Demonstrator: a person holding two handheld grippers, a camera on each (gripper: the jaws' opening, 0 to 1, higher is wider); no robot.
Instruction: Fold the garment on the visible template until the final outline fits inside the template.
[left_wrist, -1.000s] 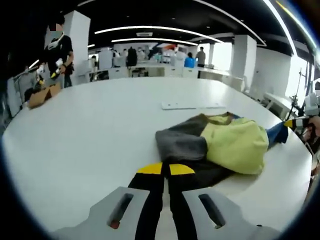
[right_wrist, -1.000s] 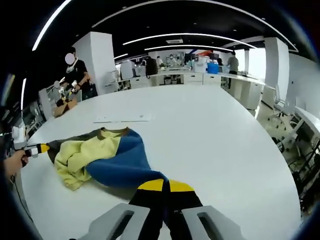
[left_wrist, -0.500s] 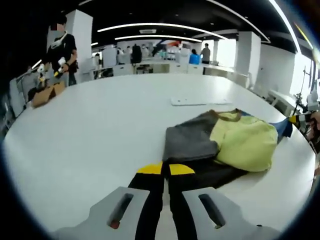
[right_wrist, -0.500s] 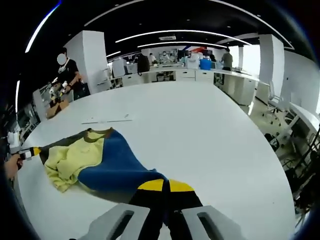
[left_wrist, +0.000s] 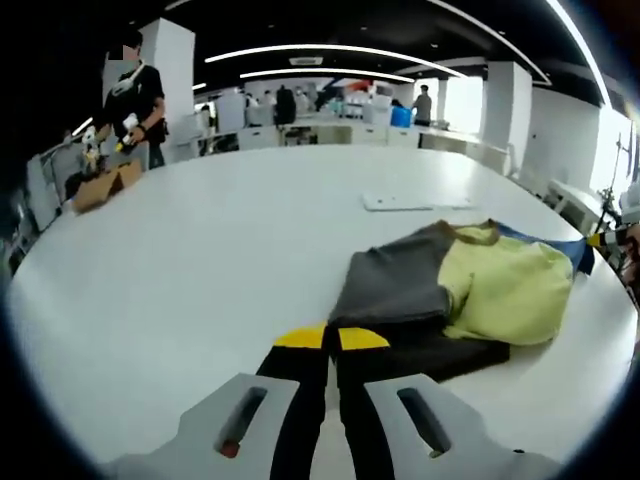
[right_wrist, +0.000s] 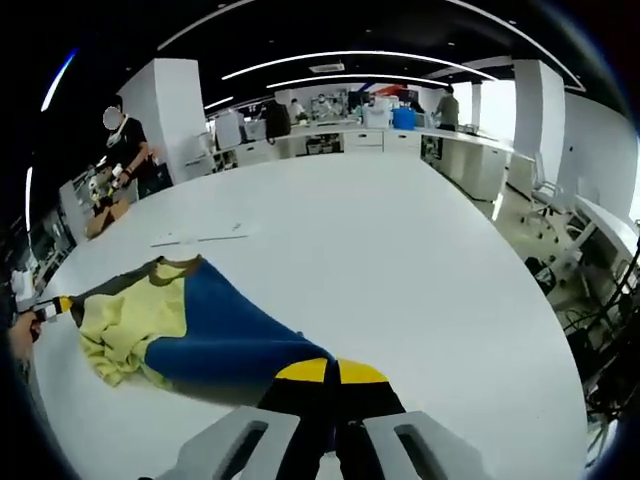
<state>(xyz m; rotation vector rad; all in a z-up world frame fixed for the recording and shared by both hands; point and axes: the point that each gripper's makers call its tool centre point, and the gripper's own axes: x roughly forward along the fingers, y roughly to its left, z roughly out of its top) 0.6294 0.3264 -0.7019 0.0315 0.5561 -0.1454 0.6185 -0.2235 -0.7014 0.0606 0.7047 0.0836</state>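
The grey, yellow and blue colour-block sweatshirt (left_wrist: 450, 300) lies flatter and more stretched out on the big white round table (left_wrist: 200, 250) than a second ago; the crumpled yellow bulge has smoothed down and the blue sleeve is pulled longer. In the left gripper view you get the grey panel nearest, with the flat white rectangular template sheet (left_wrist: 415, 202) lying beyond the garment, apart from it. The right gripper view shows instead the long blue sleeve (right_wrist: 225, 335) running to the jaws. The left gripper (left_wrist: 331, 340) has its yellow-tipped jaws pressed together on the dark hem; the right gripper (right_wrist: 331, 372) is likewise clamped on the blue sleeve end. A person in black (left_wrist: 130, 100) stands by the table's far edge.
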